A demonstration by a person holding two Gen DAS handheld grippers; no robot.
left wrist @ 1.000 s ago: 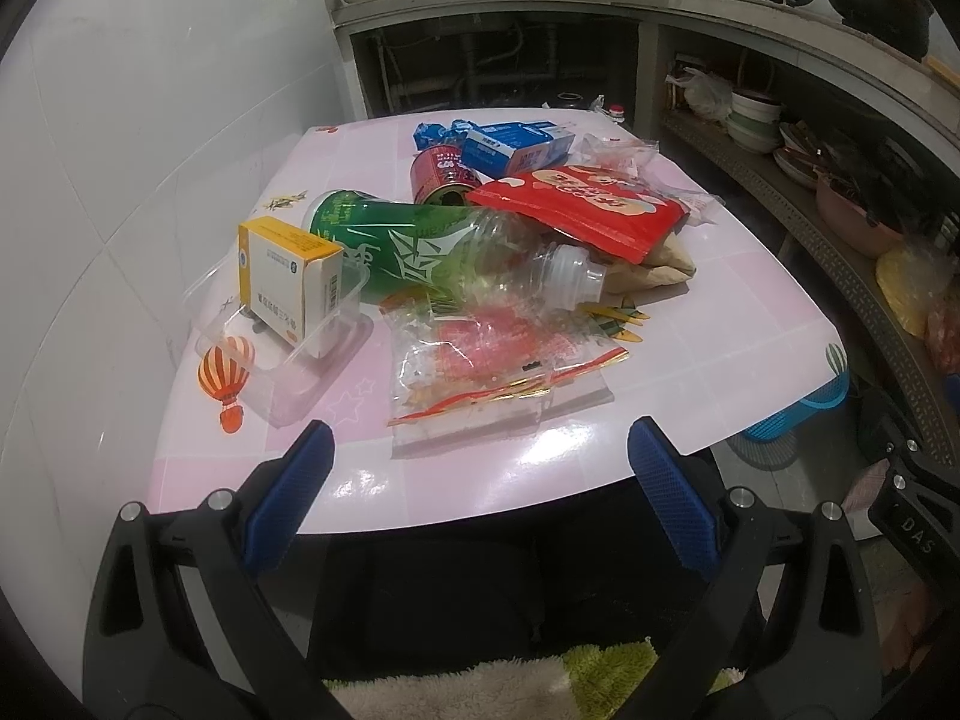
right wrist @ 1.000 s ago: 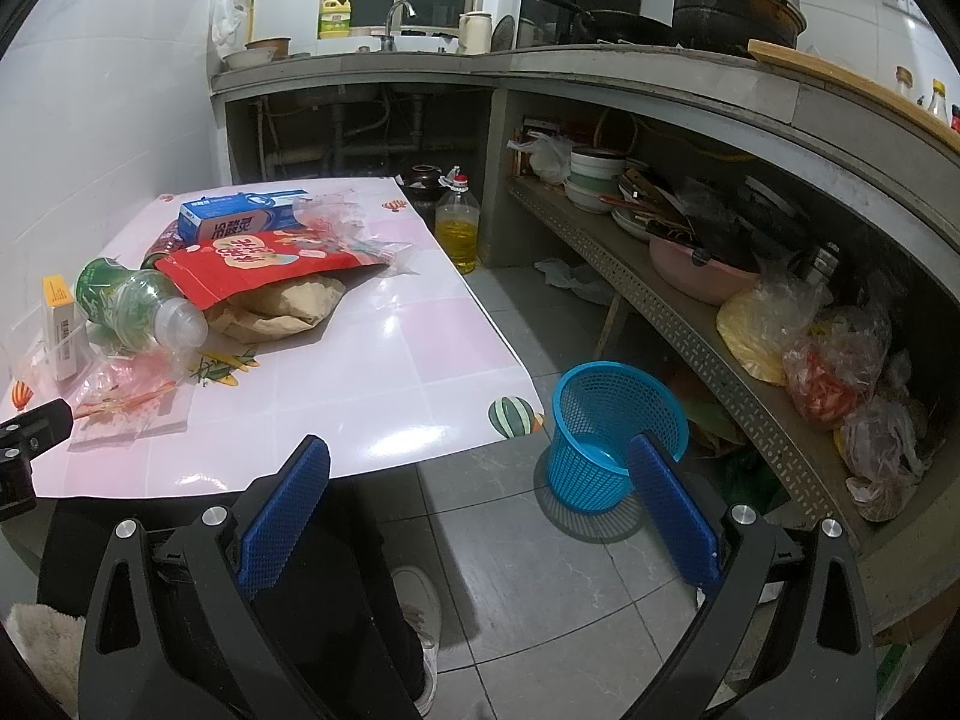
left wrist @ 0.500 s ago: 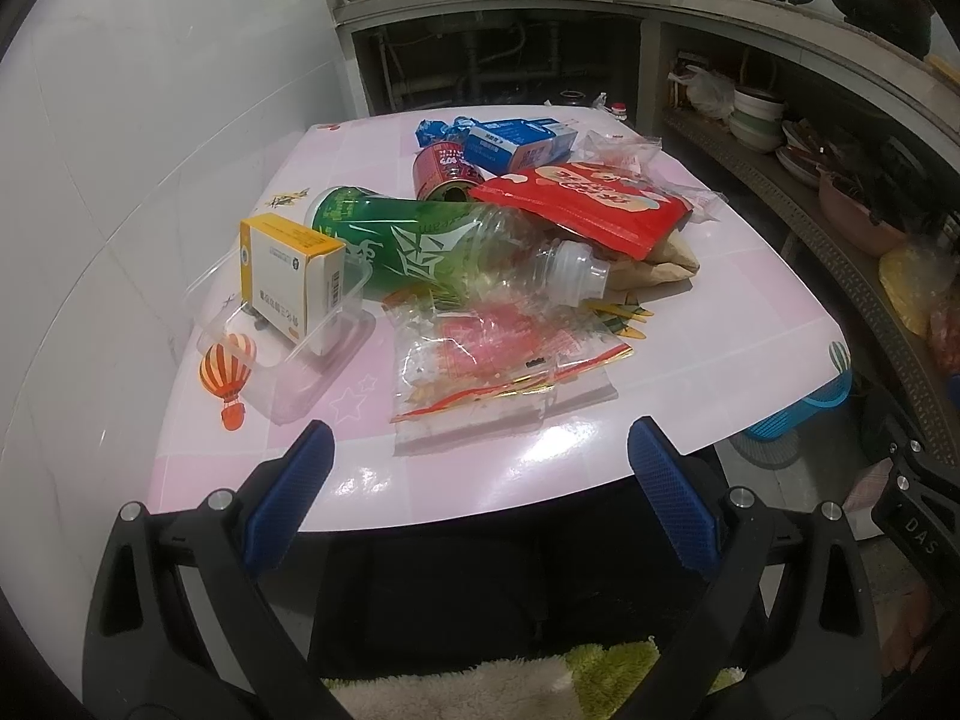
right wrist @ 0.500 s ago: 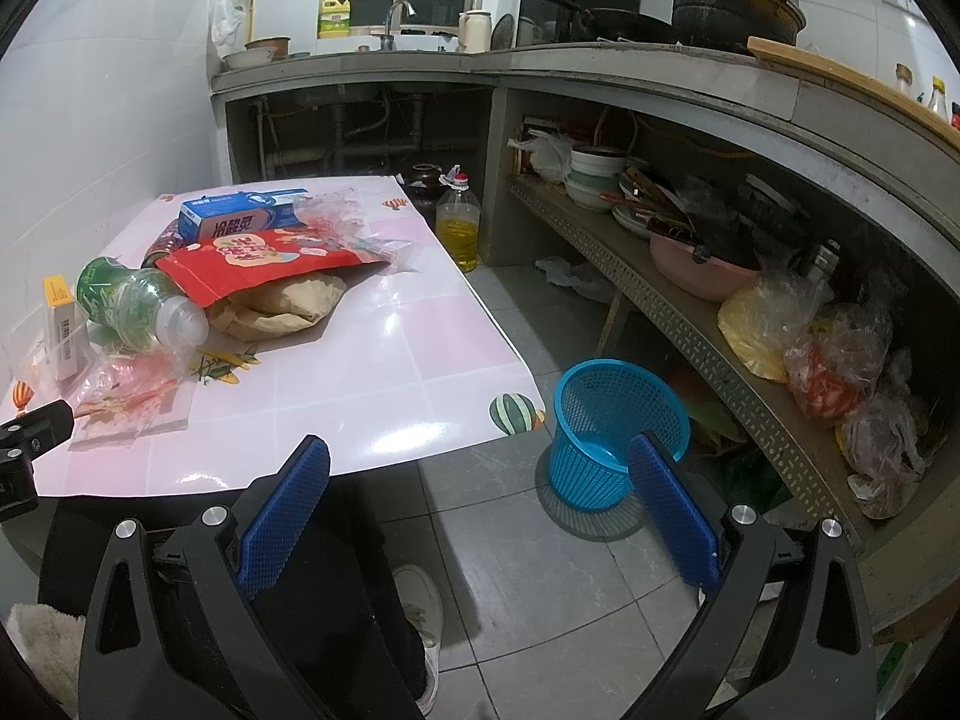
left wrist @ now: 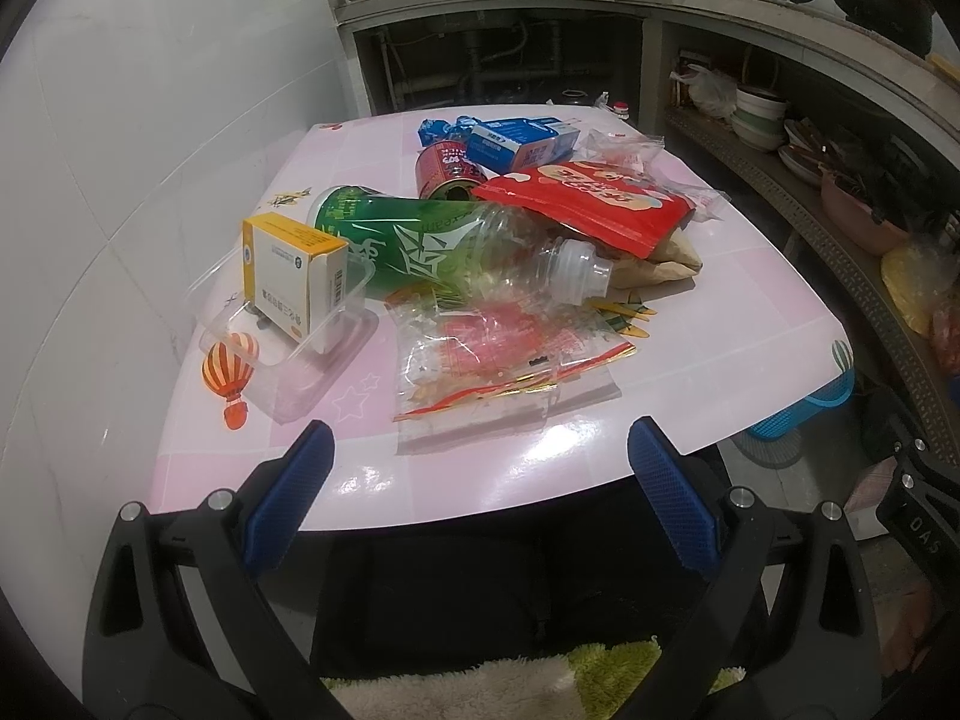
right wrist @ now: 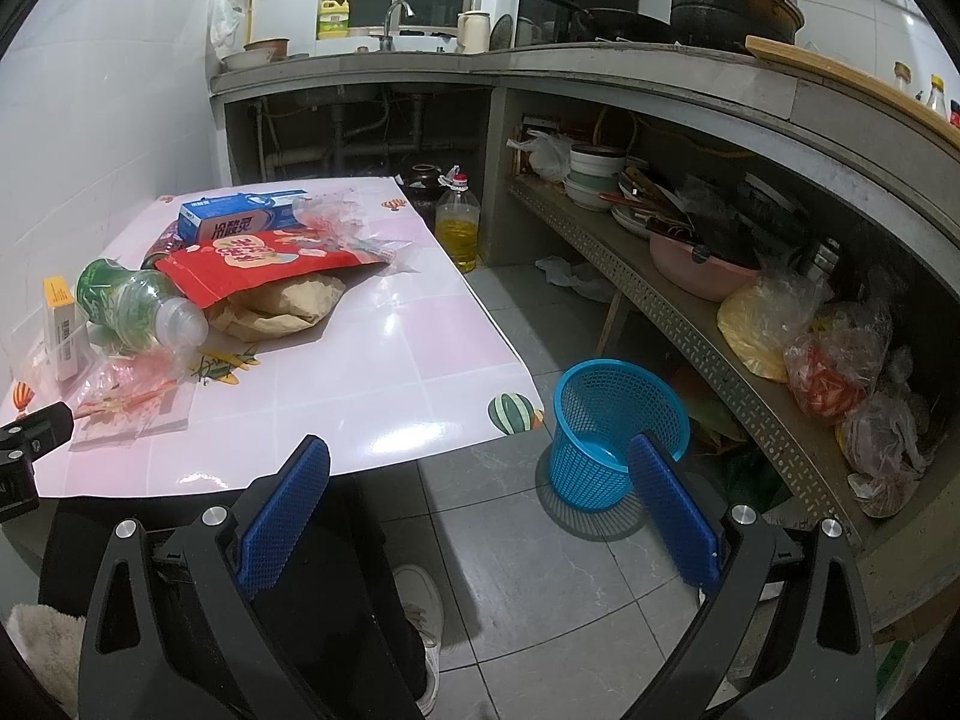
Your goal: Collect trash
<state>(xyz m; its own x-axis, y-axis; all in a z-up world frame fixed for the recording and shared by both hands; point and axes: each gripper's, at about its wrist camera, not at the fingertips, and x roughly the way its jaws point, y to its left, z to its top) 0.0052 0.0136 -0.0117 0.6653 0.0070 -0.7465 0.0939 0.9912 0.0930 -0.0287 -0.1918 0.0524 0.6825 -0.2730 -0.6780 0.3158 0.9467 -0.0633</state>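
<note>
Trash [left wrist: 480, 276] piled mid-table [left wrist: 720, 372]; near edge bare; both jaws wide, empty.

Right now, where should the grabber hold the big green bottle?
Grip the green bottle across its clear neck, just behind the open mouth. It lies on its side with that narrow end nearest the open left gripper, so probably come straight in from the table's front edge.

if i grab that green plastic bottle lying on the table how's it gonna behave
The bottle looks empty through its clear neck, so probably light. Its thin walls may dent under the fingers. It lies on its side, so a nudge could roll it, though the yellow box and red bag against it might stop that.
</note>
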